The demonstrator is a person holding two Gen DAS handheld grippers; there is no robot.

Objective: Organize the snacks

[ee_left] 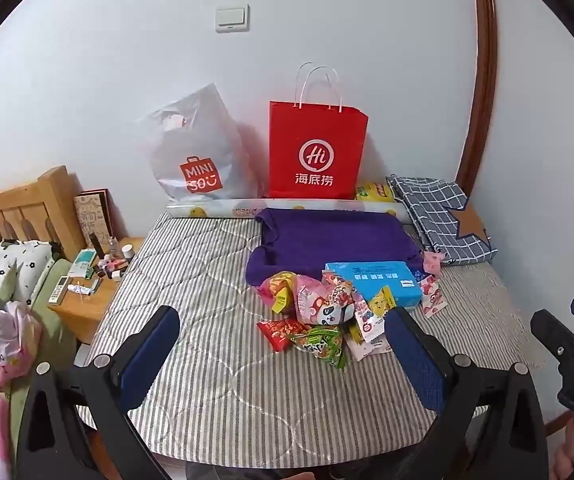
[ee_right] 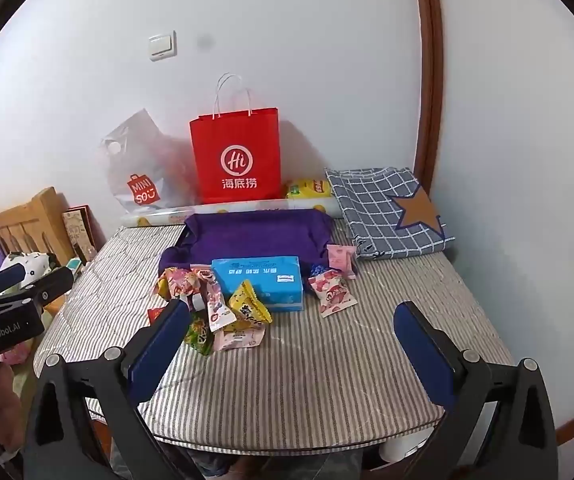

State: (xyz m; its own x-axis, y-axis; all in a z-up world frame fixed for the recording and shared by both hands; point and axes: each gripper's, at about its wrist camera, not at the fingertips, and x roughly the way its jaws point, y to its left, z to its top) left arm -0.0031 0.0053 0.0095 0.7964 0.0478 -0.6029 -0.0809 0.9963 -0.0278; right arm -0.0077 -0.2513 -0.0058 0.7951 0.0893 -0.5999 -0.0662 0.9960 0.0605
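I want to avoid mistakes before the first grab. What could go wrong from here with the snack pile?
1. The snack packets overlap in a loose pile, so the open left gripper may catch two at once.
2. Small packets lean on the blue box; moving it may scatter them.
3. The soft striped cover could bunch under the fingers.

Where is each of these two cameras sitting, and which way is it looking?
Left wrist view: sits on the left gripper, looking forward and down over the striped table at the snack pile; its own open fingers show, with the right gripper at the right edge.
Right wrist view: sits on the right gripper, facing the same way; its open fingers show, with the left gripper at the left edge.
Shared: snacks, blue box, red bag, purple cloth.
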